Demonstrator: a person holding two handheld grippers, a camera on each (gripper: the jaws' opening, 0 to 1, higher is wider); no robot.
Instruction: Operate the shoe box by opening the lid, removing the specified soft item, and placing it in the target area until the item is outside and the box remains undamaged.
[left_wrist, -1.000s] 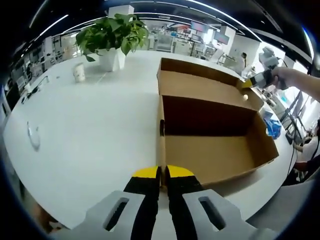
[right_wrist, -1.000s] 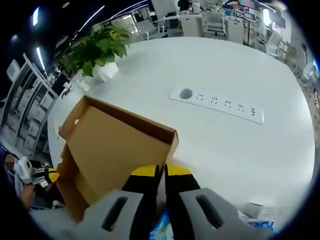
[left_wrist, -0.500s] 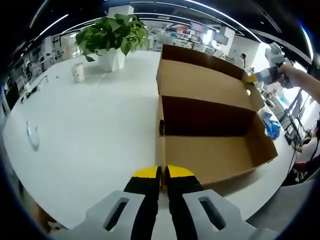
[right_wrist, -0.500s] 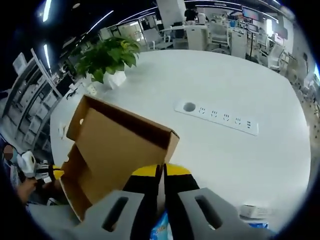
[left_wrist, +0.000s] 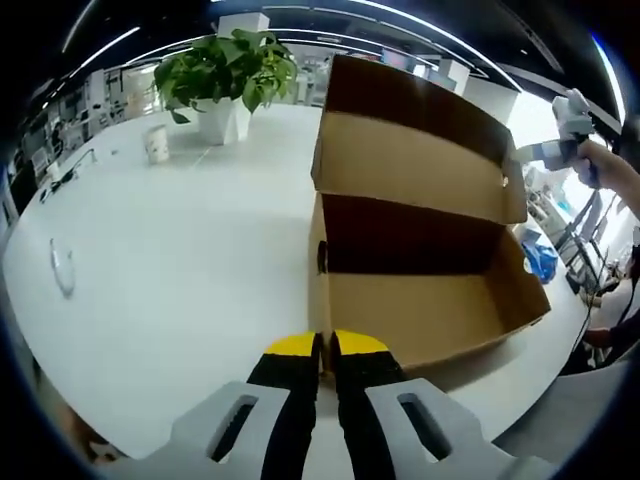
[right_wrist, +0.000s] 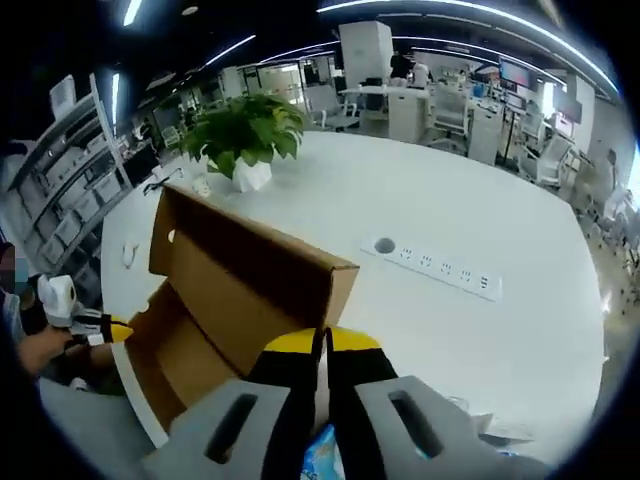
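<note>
A brown cardboard shoe box (left_wrist: 420, 310) lies open on the white table (left_wrist: 180, 260); its inside shows bare cardboard. My left gripper (left_wrist: 322, 348) is shut on the box's near wall. The lid (left_wrist: 410, 160) stands raised behind the box. The right gripper (left_wrist: 530, 152), held by a hand, grips the lid's far corner. In the right gripper view my right gripper (right_wrist: 322, 342) is shut on the lid (right_wrist: 250, 270) edge, and the left gripper (right_wrist: 118, 328) holds the box (right_wrist: 170, 360) at the left. A blue soft package (left_wrist: 541, 258) lies on the table beside the box.
A potted plant (left_wrist: 225, 70) and a white cup (left_wrist: 157, 145) stand at the table's far side. A small white object (left_wrist: 62, 268) lies at the left. A white power strip (right_wrist: 435, 268) is set into the table beyond the lid. The plant (right_wrist: 245, 135) stands behind the box.
The right gripper has lifted the lid from lying back flat to standing steeper over the box. The left gripper has kept its hold on the near wall.
</note>
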